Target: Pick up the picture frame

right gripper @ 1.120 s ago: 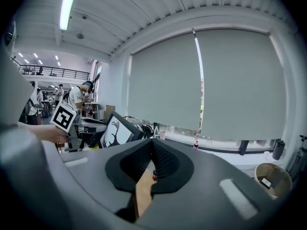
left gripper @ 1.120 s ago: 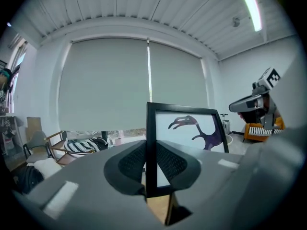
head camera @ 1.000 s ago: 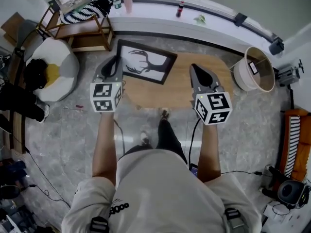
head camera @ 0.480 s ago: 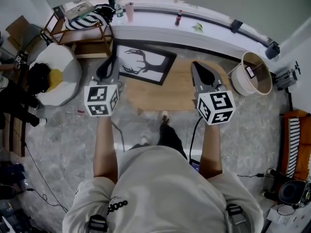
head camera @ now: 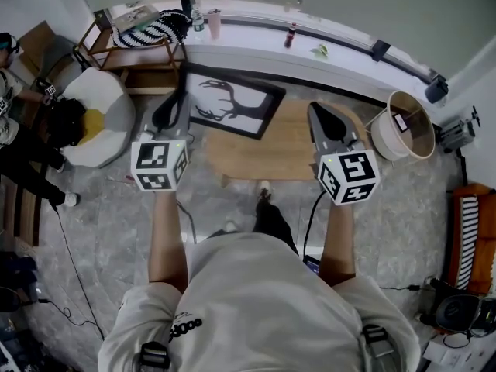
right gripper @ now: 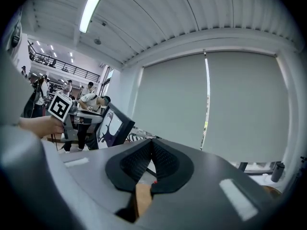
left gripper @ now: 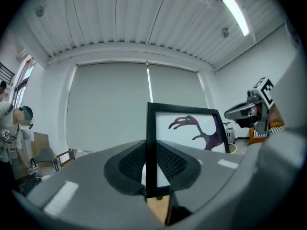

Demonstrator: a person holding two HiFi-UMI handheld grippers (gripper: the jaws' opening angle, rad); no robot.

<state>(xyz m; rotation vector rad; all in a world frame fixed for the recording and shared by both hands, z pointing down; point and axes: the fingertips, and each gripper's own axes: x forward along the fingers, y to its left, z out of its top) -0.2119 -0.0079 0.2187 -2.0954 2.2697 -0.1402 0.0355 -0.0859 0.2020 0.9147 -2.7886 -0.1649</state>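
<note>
The picture frame (head camera: pixel 232 103), black-edged with a dark antler-like silhouette on white, is gripped at its left edge by my left gripper (head camera: pixel 177 105), which is shut on it. In the left gripper view the frame (left gripper: pixel 188 128) stands upright between the jaws of that gripper (left gripper: pixel 151 163), with its black edge pinched between the pads. My right gripper (head camera: pixel 319 118) hovers shut and holding nothing over the oval wooden table (head camera: pixel 271 157). In the right gripper view the frame (right gripper: pixel 113 125) shows at the left, beyond that shut gripper (right gripper: pixel 152 161).
A round cream basket (head camera: pixel 403 118) stands right of the table. At the left are a white beanbag seat (head camera: pixel 97 118) and a wooden rack (head camera: pixel 136 45). A long white sill (head camera: pixel 256 41) with bottles runs behind. A person (head camera: pixel 19 142) sits at the far left.
The left gripper has shifted slightly left and toward me with the frame in its jaws. The right gripper has barely moved. A person has come into view at the far left.
</note>
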